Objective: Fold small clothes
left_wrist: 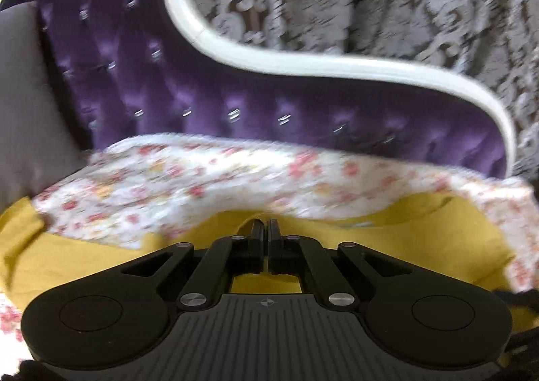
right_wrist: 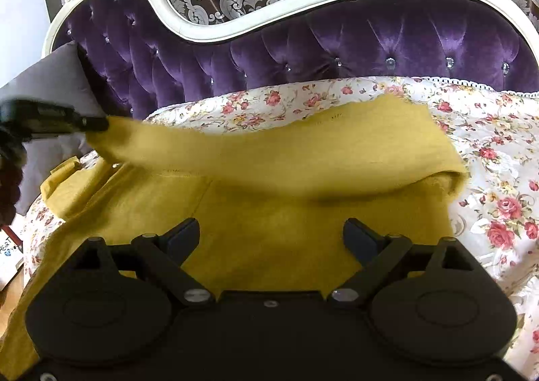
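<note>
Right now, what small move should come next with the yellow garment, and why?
Probably the left gripper, shut on the yellow garment, should carry its lifted edge across toward the right. The right gripper is open above the flat part.

In the right wrist view the purple tufted headboard (right_wrist: 337, 41) walls off the whole upper frame. At the right edge the floral bedspread (right_wrist: 498, 159) lies bare. The mustard garment (right_wrist: 269, 212) covers the centre, its lifted edge spanning the middle toward the left tool (right_wrist: 97, 123), and a grey pillow (right_wrist: 50, 84) blocks the left
</note>
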`<state>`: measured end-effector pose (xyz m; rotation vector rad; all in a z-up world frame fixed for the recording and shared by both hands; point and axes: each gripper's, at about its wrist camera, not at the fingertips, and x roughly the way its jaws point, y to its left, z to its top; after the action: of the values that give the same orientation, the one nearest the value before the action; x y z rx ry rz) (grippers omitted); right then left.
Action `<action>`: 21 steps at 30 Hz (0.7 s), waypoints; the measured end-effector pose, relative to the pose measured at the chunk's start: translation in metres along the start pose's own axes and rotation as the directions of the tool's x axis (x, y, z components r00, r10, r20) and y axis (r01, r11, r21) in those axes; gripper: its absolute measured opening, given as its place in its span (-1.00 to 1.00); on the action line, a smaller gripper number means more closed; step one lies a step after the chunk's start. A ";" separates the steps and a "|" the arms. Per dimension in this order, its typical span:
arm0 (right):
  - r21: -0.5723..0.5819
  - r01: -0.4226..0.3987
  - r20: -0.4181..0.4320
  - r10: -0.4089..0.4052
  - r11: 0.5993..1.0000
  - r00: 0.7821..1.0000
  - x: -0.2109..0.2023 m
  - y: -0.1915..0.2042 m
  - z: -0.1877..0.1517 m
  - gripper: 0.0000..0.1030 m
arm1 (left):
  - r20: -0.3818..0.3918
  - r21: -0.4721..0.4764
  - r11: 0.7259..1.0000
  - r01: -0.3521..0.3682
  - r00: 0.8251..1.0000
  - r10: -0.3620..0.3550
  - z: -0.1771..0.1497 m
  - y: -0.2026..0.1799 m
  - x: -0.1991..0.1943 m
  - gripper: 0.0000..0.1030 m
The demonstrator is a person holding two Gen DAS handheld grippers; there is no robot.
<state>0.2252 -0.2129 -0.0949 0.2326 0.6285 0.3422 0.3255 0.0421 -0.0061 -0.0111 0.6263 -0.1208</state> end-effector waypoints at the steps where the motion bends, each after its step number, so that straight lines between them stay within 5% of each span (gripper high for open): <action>1: -0.001 -0.001 0.002 0.001 1.000 1.000 -0.002 0.000 0.002 0.81 | -0.025 -0.010 1.000 0.002 1.000 -0.002 -0.003 0.006 0.005 -0.97; 7: -0.007 0.019 0.047 -0.019 1.000 0.999 -0.022 -0.012 0.023 0.84 | -0.101 -0.020 1.000 -0.021 0.995 0.018 -0.023 0.017 0.027 -0.97; 11: 0.007 0.102 0.068 -0.103 0.995 0.992 -0.022 -0.035 0.046 0.87 | -0.152 0.002 1.000 -0.030 0.988 0.030 -0.033 0.018 0.035 -0.92; 16: 0.027 0.176 0.032 -0.177 0.984 0.984 0.005 -0.062 0.062 0.87 | -0.131 0.098 0.993 -0.059 0.989 0.072 -0.038 0.007 0.036 -0.86; 17: 0.026 0.198 0.013 -0.199 0.980 0.980 0.014 -0.066 0.063 0.87 | -0.131 0.113 0.992 -0.057 0.989 0.072 -0.040 0.006 0.036 -0.80; 21: 0.024 0.269 -0.099 -0.266 0.963 0.959 0.039 -0.080 0.053 0.87 | -0.115 0.142 0.984 -0.106 0.986 0.123 -0.046 0.004 0.033 -0.02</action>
<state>0.3062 -0.2770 -0.0992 0.1650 0.7508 0.0807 0.3259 0.0434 -0.0631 0.1647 0.7395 -0.0523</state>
